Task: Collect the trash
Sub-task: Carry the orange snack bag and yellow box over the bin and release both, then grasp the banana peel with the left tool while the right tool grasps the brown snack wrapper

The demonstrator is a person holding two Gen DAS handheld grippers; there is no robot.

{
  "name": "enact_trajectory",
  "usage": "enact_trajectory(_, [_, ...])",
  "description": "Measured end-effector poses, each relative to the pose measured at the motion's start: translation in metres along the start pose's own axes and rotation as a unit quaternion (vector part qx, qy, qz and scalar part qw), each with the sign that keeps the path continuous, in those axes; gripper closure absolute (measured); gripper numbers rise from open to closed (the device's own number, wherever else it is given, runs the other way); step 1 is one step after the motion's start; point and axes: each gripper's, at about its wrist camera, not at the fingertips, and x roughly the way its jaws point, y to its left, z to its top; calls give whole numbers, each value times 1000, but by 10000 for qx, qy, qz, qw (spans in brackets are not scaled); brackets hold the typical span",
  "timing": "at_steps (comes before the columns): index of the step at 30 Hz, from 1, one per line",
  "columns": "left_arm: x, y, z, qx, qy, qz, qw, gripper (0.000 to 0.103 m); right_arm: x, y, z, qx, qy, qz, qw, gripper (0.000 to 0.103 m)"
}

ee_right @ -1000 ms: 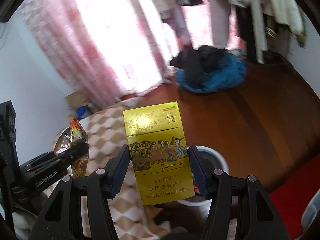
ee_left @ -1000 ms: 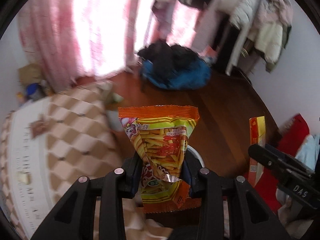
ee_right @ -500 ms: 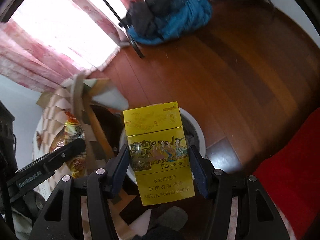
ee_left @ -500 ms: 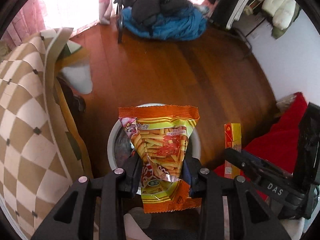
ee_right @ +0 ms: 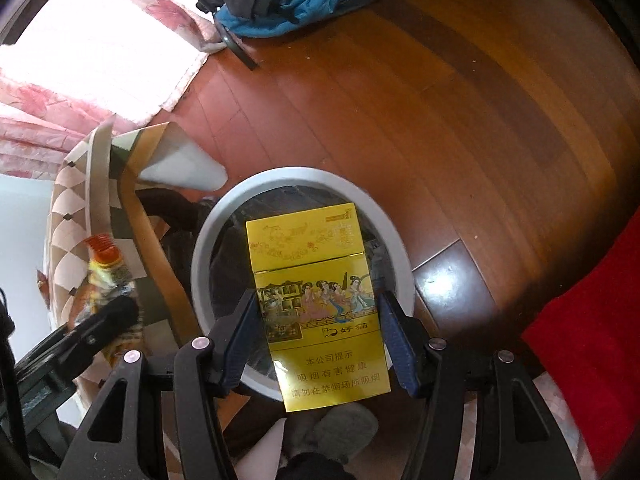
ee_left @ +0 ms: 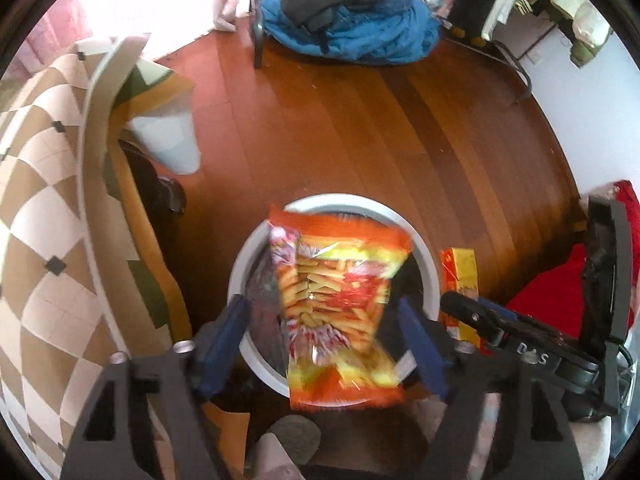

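Over bin (ee_left: 420,248), blurred snack bag (ee_left: 336,304) (orange-yellow)

Both wrist views look steeply down from close above, sharing the white bin (ee_left: 428,264) (ee_right: 396,248) and wooden floor (ee_left: 360,132) (ee_right: 460,100).

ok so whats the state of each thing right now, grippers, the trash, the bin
left gripper: open, fingers clear of the bag
snack bag: loose and blurred between the open fingers, over the bin
right gripper: shut on the cigarette pack
cigarette pack: held upright over the bin, lid closed
trash bin: standing on the wood floor, top open, dark liner inside
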Motion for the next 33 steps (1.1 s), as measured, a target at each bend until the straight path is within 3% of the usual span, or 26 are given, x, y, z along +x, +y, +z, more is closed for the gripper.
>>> enact_trajectory(1, [0,2,0,0,-36,24,10000,24,0,-1,0,5,19,46,10000,40])
enact_trajectory(4, [-1,4,0,1,-84,98,9999,4,-3,-3,0,20,13,81,10000,28])
enact_trajectory(6, [-5,3,-2,44,-141,208,9997,3,-9,-2,-3,-24,-19,39,10000,26])
enact_trajectory(11, [-13,3,-5,110,-279,465,9985,3,-28,3,-12,-184,-146,-182,9996,6])
enact_trajectory(13, [-18,5,-7,117,-341,566,9977,3,-35,9,-17,-328,-192,-499,9980,0])
enact_trajectory(16, [-27,6,-12,98,-425,649,9969,2,-44,17,-24,-557,-266,-1016,9929,0])
enact_trajectory(18, [-34,7,-15,87,-480,672,9965,2,-51,20,-29,-612,-301,-1128,9913,0])
enact_trajectory(24, [-70,4,-23,94,-752,648,9950,2,-84,33,-42,-645,-517,-1193,9894,0])
enact_trajectory(33, [-156,2,-40,159,-1415,491,9886,2,-166,68,-69,-613,-1071,-1077,9865,0])
